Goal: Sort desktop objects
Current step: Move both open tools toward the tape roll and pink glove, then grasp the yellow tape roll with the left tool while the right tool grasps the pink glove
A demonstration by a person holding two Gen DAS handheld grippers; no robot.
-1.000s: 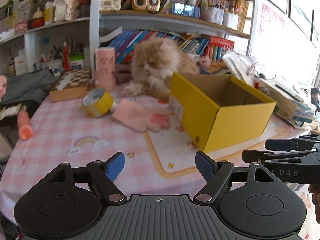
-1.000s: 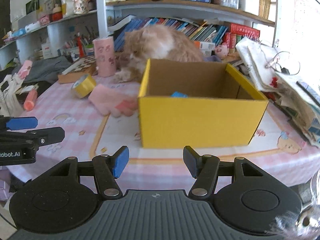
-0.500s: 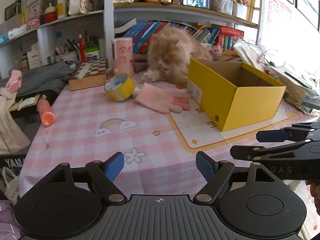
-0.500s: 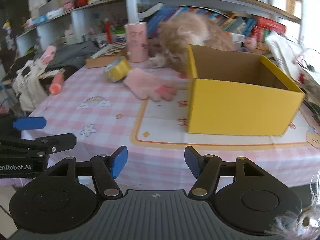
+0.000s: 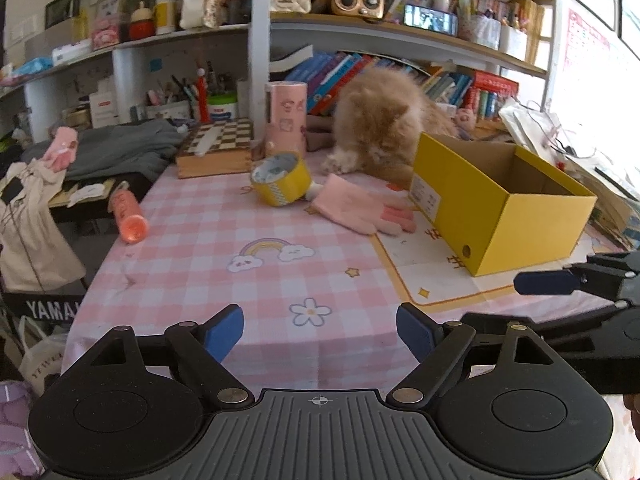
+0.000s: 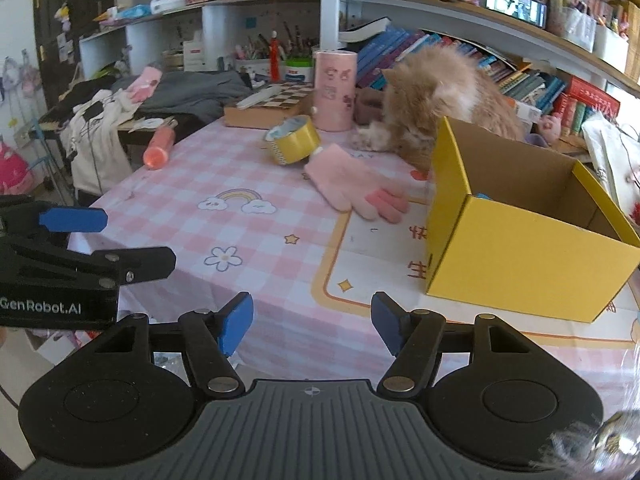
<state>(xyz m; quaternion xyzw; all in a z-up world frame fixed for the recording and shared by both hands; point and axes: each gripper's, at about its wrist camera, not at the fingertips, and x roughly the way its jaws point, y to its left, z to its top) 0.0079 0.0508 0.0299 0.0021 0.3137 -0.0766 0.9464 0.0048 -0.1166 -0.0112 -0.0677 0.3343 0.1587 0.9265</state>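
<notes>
On pink checked tablecloth (image 5: pixel 192 256) (rainbow print), cluttered bookshelves (image 5: pixel 400 36) behind, w/ cat (image 5: pixel 384 128)

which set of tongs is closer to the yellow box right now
Right. The right tongs hover just short of the yellow box; the left tongs, both pairs opening and empty, sit farther out.
</notes>
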